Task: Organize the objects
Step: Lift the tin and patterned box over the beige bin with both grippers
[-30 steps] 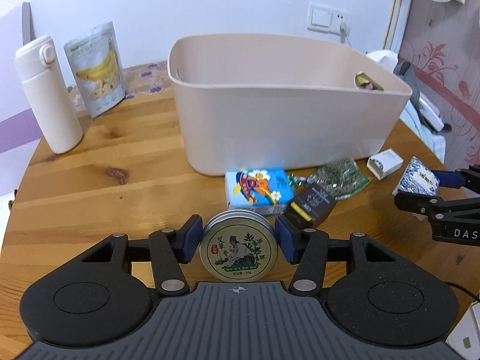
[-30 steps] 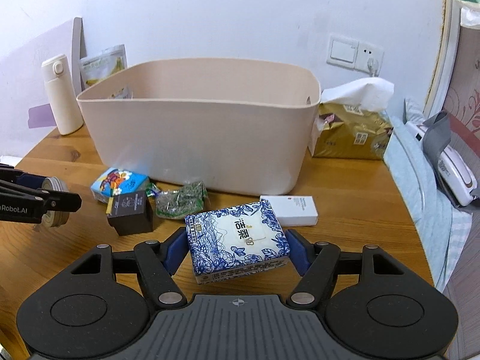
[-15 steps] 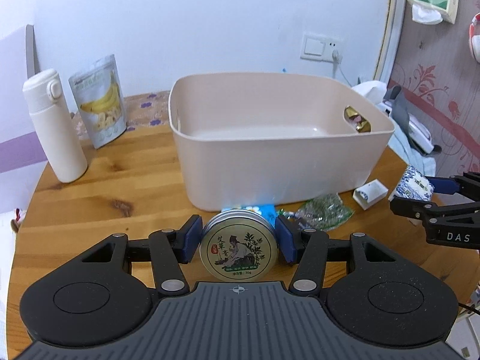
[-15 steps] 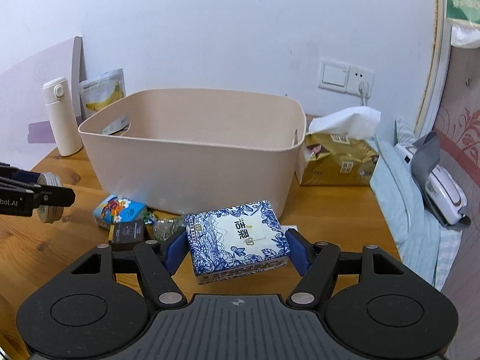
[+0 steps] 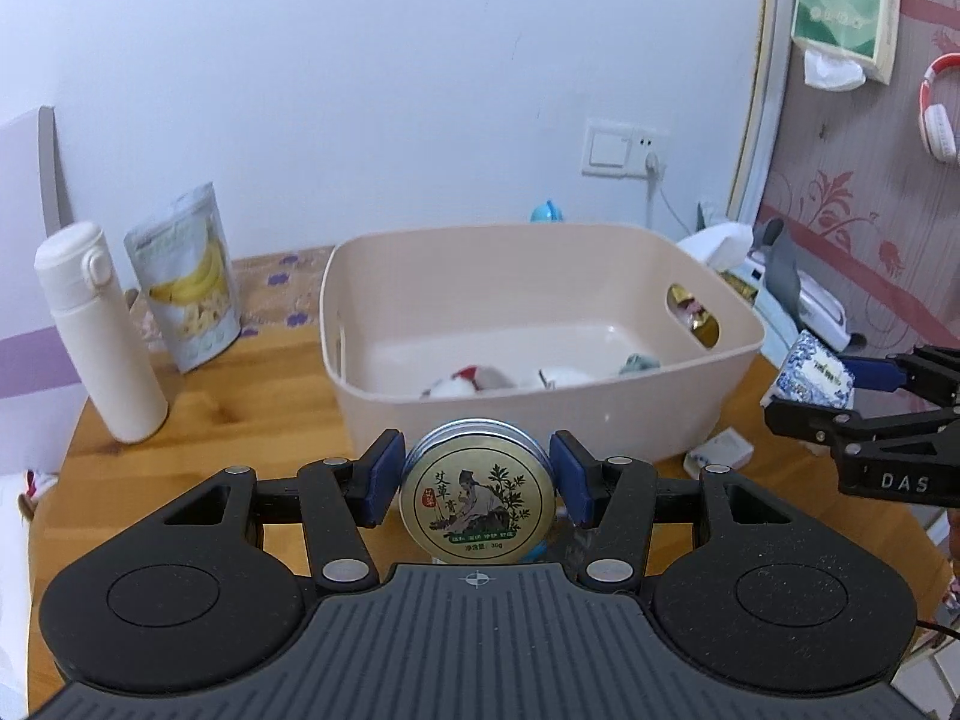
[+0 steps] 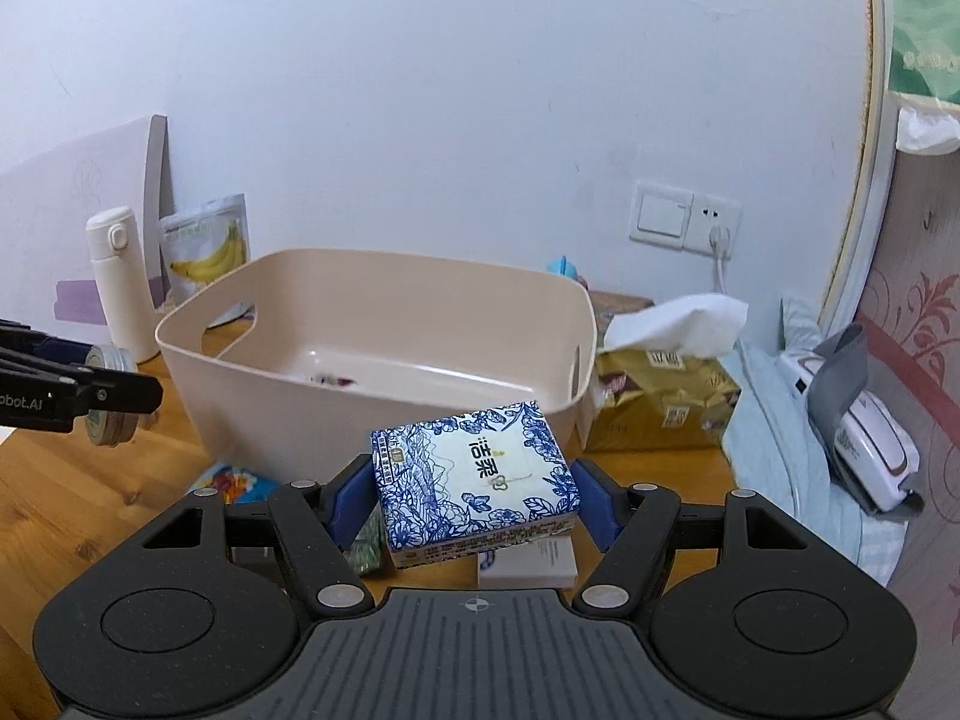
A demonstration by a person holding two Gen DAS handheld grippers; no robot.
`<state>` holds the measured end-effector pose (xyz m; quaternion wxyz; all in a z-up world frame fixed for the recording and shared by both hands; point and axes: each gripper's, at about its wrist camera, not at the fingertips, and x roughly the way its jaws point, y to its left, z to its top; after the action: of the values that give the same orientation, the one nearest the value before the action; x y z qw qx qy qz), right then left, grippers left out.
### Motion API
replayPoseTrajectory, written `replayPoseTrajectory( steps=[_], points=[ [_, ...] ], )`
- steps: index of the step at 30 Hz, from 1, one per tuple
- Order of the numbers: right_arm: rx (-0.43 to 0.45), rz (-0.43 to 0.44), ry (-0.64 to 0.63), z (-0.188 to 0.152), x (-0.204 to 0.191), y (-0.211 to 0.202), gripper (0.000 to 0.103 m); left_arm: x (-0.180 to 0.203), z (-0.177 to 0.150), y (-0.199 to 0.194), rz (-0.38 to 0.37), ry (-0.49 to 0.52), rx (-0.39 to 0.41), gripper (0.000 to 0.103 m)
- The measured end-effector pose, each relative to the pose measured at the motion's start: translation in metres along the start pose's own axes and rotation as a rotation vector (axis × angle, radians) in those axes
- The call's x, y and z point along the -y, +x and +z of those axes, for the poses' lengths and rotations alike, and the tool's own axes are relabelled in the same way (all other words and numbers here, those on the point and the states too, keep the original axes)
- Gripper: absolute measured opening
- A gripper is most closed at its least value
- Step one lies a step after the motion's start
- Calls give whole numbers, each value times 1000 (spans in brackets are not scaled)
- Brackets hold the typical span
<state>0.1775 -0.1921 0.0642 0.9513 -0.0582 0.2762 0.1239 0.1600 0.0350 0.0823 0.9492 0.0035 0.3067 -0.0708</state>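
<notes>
My left gripper [image 5: 477,483] is shut on a round gold-lidded balm tin [image 5: 477,507], held in the air just in front of the near wall of the beige plastic bin [image 5: 540,420]. A few small items lie on the bin's floor [image 5: 468,384]. My right gripper [image 6: 474,492] is shut on a blue-and-white tissue pack [image 6: 477,480], also raised before the bin [image 6: 384,420]. In the left wrist view the right gripper [image 5: 840,396] shows at the far right with the tissue pack [image 5: 813,378]. The tin [image 6: 108,393] appears at the left of the right wrist view.
On the wooden table [image 5: 240,414] stand a white flask [image 5: 99,330] and a banana chip pouch [image 5: 186,276] left of the bin. A white box [image 6: 528,561], a blue packet [image 6: 231,480] and a green packet [image 6: 366,549] lie below my right gripper. A gold tissue box [image 6: 660,402] sits right of the bin.
Both grippers have risen with their loads, so the bin's inside now shows. The items on the table have dropped below and behind the grippers.
</notes>
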Motion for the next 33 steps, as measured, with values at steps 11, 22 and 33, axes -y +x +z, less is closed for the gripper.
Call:
replayPoseTrajectory(
  steps=[11, 22, 33],
  points=[
    [36, 22, 7, 24, -1, 19, 67, 3, 28, 23, -19, 18, 16, 55],
    [38, 50, 24, 39, -4, 48, 67, 1, 43, 58, -34, 2, 1, 55],
    [1, 60, 1, 44, -12, 77, 67, 4, 56, 83, -31, 21, -4, 55]
  ],
)
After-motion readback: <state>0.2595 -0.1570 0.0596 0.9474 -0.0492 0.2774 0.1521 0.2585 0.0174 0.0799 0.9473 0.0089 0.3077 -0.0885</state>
